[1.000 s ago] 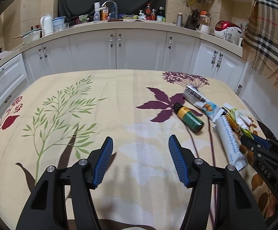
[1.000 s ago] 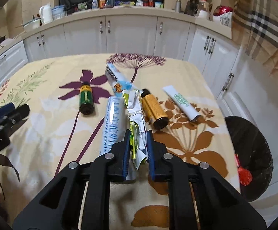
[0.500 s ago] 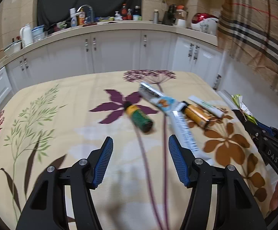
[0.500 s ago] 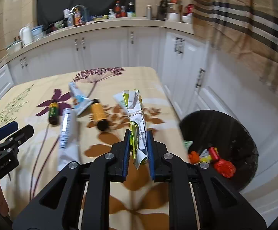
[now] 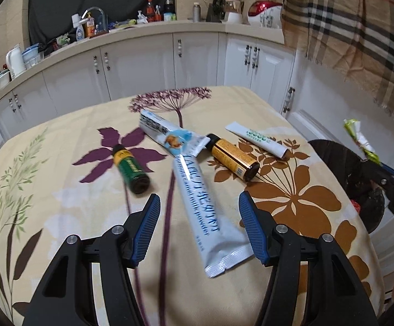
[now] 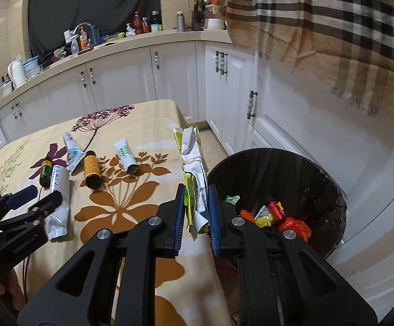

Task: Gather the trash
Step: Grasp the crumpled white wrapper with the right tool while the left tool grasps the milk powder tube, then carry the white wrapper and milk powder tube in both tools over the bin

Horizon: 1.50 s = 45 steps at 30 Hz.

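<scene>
My right gripper (image 6: 196,212) is shut on a bundle of green and white wrappers (image 6: 192,163) tied with a band, held in the air at the table's right edge beside the black trash bin (image 6: 278,168). The bundle also shows in the left wrist view (image 5: 359,141). My left gripper (image 5: 199,222) is open and empty above a long white and blue pouch (image 5: 201,212). Beyond it lie a green bottle (image 5: 130,167), an orange bottle (image 5: 233,157), a white and blue packet (image 5: 169,137) and a white tube (image 5: 256,138).
The bin holds red, yellow and green trash (image 6: 273,214). The floral tablecloth (image 5: 61,190) covers the table. White cabinets (image 5: 142,62) and a cluttered counter stand behind. A plaid cloth (image 6: 319,21) hangs at the upper right, above the bin.
My right gripper has lifted the wrapper bundle off the table and carried it right toward the bin. My left gripper has moved right, over the pouch.
</scene>
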Available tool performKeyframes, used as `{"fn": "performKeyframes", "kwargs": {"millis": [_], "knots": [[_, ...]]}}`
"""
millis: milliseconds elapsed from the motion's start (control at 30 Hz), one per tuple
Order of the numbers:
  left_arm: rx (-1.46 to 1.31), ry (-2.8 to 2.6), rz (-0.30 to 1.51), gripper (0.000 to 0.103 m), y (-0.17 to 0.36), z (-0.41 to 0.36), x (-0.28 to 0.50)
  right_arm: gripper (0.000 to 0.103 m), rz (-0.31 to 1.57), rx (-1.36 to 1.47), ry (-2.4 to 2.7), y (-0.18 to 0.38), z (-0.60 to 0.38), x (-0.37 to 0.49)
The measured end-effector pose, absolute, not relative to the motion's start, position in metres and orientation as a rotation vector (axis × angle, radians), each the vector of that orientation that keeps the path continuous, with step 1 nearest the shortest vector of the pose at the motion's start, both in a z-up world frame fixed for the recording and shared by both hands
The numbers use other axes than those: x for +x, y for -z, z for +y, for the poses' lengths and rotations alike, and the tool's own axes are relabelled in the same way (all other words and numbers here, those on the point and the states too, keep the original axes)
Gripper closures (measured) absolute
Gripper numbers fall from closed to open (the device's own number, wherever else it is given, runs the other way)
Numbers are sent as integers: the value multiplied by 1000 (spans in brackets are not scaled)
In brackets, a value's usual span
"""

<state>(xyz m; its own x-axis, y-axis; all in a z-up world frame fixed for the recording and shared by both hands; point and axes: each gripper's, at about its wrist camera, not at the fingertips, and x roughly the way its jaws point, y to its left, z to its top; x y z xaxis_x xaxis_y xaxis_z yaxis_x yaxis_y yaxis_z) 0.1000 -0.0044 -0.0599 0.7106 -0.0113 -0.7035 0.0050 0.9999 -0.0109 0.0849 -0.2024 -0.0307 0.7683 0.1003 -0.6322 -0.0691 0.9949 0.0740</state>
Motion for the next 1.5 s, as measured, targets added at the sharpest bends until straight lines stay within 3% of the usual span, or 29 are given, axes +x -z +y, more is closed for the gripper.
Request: {"fn": "performKeyframes", "kwargs": {"millis": [67, 167, 233, 333, 400, 1000, 1500], "knots": [[-18, 22, 822, 45, 66, -6, 108, 87, 690, 53, -90, 32, -206, 85], [-33, 23, 852, 58, 69, -4, 113, 87, 693, 59, -88, 34, -210, 87], [-37, 32, 864, 73, 71, -4, 114, 87, 692, 63, -86, 35, -212, 87], [-27, 39, 861, 78, 70, -6, 113, 87, 690, 67, -84, 36, -213, 87], [-18, 43, 852, 88, 69, -8, 111, 87, 690, 69, -82, 36, -214, 87], [33, 82, 682, 92, 37, -23, 95, 87, 654, 71, -37, 24, -222, 79], [61, 231, 589, 92, 9, -86, 109, 87, 598, 81, 81, 12, -256, 73]]}}
